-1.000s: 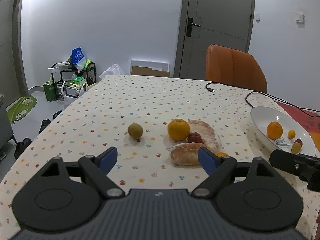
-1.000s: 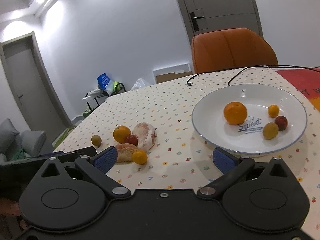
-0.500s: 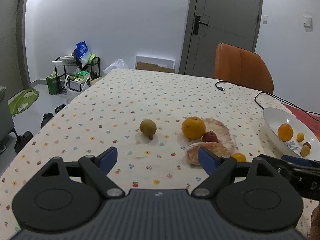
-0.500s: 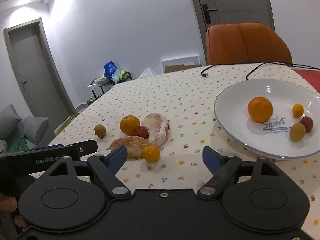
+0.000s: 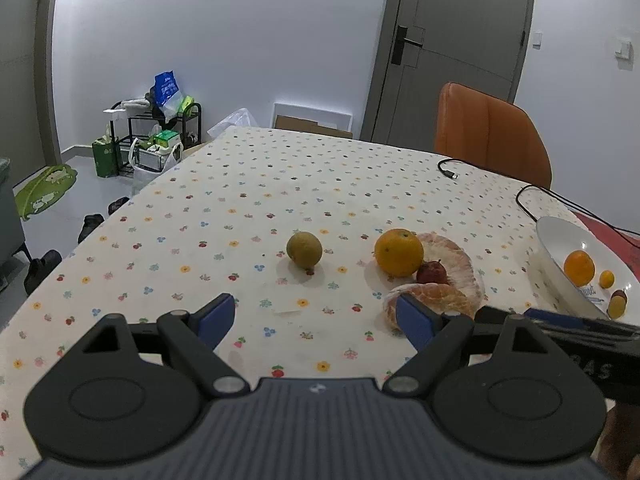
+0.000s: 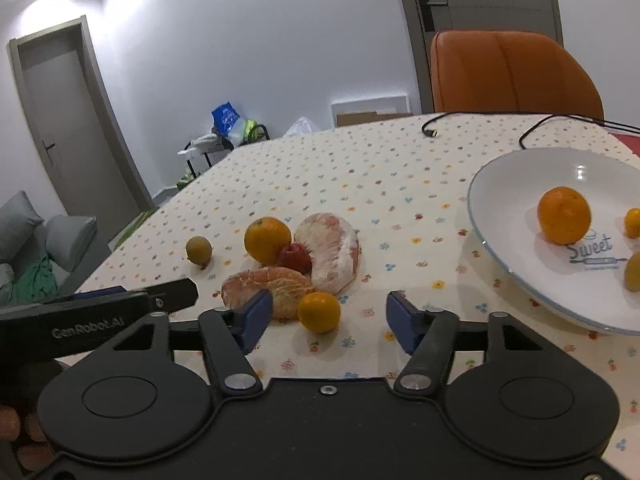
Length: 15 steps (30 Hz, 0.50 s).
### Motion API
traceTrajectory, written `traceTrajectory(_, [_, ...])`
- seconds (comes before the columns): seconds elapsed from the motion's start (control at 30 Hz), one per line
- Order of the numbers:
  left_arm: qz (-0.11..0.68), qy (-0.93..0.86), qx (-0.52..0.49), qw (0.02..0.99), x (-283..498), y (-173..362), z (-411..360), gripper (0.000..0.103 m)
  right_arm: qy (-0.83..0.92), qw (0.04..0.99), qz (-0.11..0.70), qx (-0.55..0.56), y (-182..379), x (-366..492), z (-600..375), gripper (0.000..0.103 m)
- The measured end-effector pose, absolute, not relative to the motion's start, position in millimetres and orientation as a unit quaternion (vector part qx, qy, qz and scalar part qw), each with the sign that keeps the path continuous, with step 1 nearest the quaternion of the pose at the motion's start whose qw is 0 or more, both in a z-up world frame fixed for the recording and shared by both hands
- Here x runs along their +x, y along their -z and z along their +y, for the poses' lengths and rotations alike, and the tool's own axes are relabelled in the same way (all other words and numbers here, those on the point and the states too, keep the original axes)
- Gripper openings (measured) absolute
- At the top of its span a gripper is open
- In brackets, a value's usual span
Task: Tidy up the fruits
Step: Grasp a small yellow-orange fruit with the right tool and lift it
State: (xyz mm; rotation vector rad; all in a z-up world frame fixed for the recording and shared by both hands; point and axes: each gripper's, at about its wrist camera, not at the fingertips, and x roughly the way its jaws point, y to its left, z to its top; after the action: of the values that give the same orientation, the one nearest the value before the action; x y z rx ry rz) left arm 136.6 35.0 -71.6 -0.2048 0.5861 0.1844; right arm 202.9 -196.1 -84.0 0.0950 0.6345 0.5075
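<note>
On the flowered tablecloth lies a cluster of fruit: a large orange (image 6: pixel 267 240), a small red fruit (image 6: pixel 295 258), two peeled pomelo pieces (image 6: pixel 334 254), and a small mandarin (image 6: pixel 319 312). A green-brown fruit (image 5: pixel 304 249) sits alone to the left. My right gripper (image 6: pixel 328 316) is open, its fingers on either side of the mandarin and just short of it. My left gripper (image 5: pixel 316 320) is open over bare cloth, empty. The white plate (image 6: pixel 516 176) on the right holds an orange (image 6: pixel 564 215) and smaller fruits.
An orange chair (image 5: pixel 490 132) stands behind the table. A black cable (image 6: pixel 532 128) runs across the cloth near the plate. A red mat (image 5: pixel 612 232) lies beyond the plate. The floor at left has a shelf (image 5: pixel 160 136) with bags.
Both grippers have shifted left and closer to the fruit cluster. The right gripper's opening has narrowed and the mandarin now sits between its fingertips' line.
</note>
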Motion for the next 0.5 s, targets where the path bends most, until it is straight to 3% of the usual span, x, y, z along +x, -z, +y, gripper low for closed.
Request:
traceTrajectory(0.13, [0.29, -0.09, -0.111, 0.946, 139, 72, 42, 0.086, -0.244, 0.918, 0.31, 0.039, 88, 205, -188, 0.049])
traceTrajectory(0.17, [0.29, -0.093, -0.114, 0.946, 139, 71, 43, 0.086, -0.245, 0.918, 0.309, 0.033, 89, 204, -186, 0.032])
traceTrajectory(0.2, [0.289, -0.096, -0.117, 0.945, 140, 71, 45, 0.086, -0.251, 0.916, 0.311, 0.032, 89, 205, -185, 0.023])
traceTrajectory(0.5, [0.294, -0.085, -0.108, 0.946, 144, 71, 31, 0.086, -0.254, 0.92, 0.295, 0.043, 82, 195, -199, 0.023])
